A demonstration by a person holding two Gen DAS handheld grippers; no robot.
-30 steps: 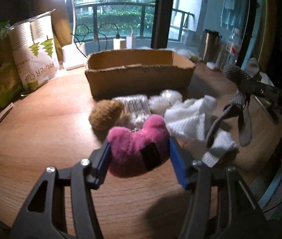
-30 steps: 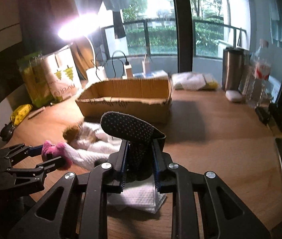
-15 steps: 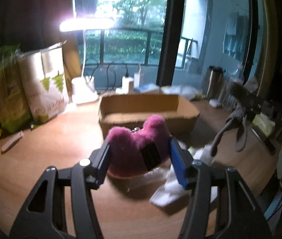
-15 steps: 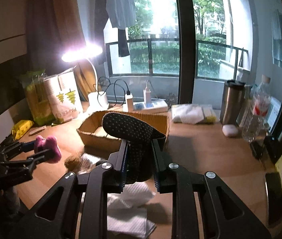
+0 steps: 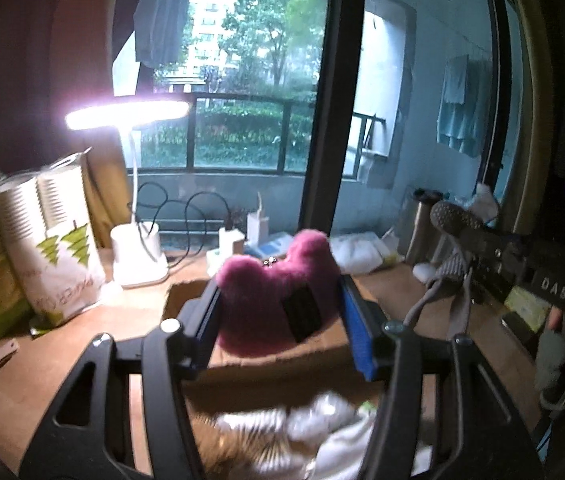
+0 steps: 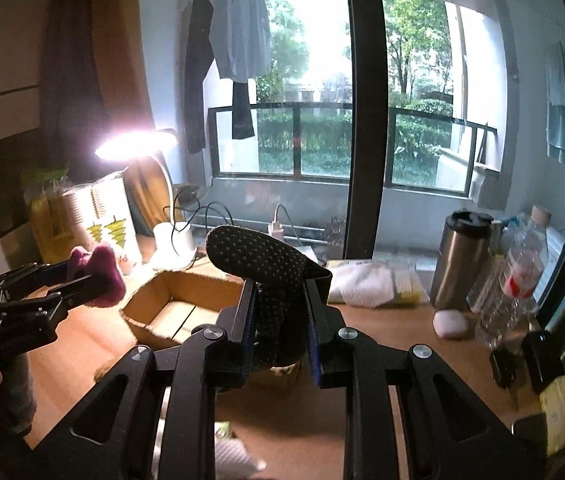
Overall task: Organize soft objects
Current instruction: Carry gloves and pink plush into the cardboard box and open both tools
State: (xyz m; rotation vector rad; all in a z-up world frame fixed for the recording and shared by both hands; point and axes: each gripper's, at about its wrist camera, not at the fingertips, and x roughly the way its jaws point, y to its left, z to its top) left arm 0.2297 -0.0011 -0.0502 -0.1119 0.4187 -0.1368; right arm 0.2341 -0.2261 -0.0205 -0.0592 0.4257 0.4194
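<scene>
I am holding a fluffy magenta plush toy [image 5: 278, 292] pinched in my left gripper [image 5: 278, 320] — raised over the open brown cardboard box [image 6: 178, 312]. My right gripper [image 6: 280, 320] is clamping a dark dotted fabric glove [image 6: 258, 256] above the wooden table [image 6: 398, 324] — nearer right.

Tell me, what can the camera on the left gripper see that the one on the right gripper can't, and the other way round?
Only the left wrist view shows the heap of white cloths lying in front of the cardboard box. Only the right wrist view shows the steel tumbler clearly, with the water bottle beside it. Both show the pink plush clamped in the left gripper, the dotted grey sock in the right gripper, the box and the lit desk lamp.
</scene>
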